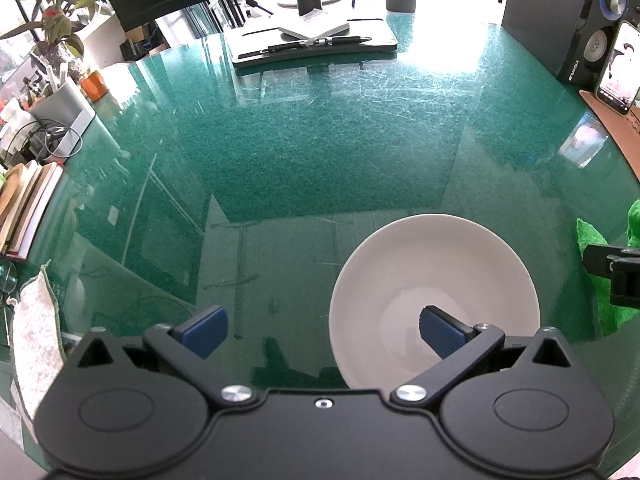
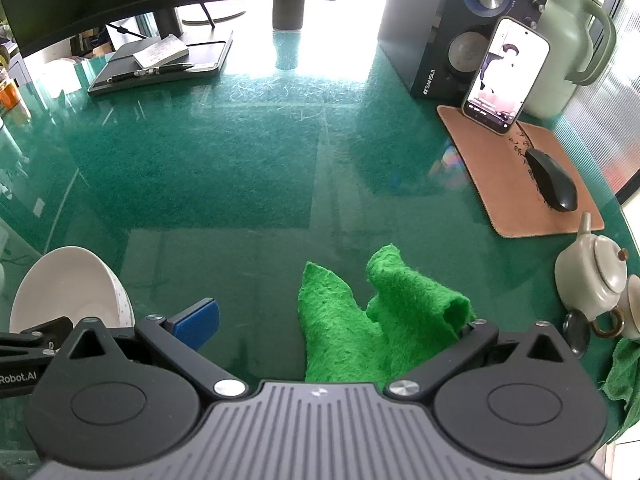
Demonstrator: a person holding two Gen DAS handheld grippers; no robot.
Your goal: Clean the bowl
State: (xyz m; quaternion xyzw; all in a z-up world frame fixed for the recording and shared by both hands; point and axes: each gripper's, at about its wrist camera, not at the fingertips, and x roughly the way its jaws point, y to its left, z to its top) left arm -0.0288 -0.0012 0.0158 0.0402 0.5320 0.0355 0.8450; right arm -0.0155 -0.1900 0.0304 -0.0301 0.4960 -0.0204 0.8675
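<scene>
A white bowl [image 1: 434,292] stands empty on the green glass-topped table [image 1: 304,152]. My left gripper [image 1: 323,332] is open and straddles the bowl's left rim: its right pad [image 1: 442,336] hangs over the inside, and its left pad [image 1: 204,330] is outside above the glass. In the right wrist view the bowl [image 2: 68,288] sits at the far left. A crumpled green cloth [image 2: 372,320] lies between the wide-open fingers of my right gripper [image 2: 332,326]. The cloth covers the right finger, while the left pad [image 2: 196,324] is bare.
At the back are a monitor stand, a notebook with a pen [image 2: 160,66], a speaker [image 2: 460,40] and a propped phone [image 2: 506,76]. A mouse [image 2: 554,182] on a brown pad, a teapot [image 2: 592,276] and a kettle are on the right. Books [image 1: 28,208] and a white cloth [image 1: 36,336] are on the left.
</scene>
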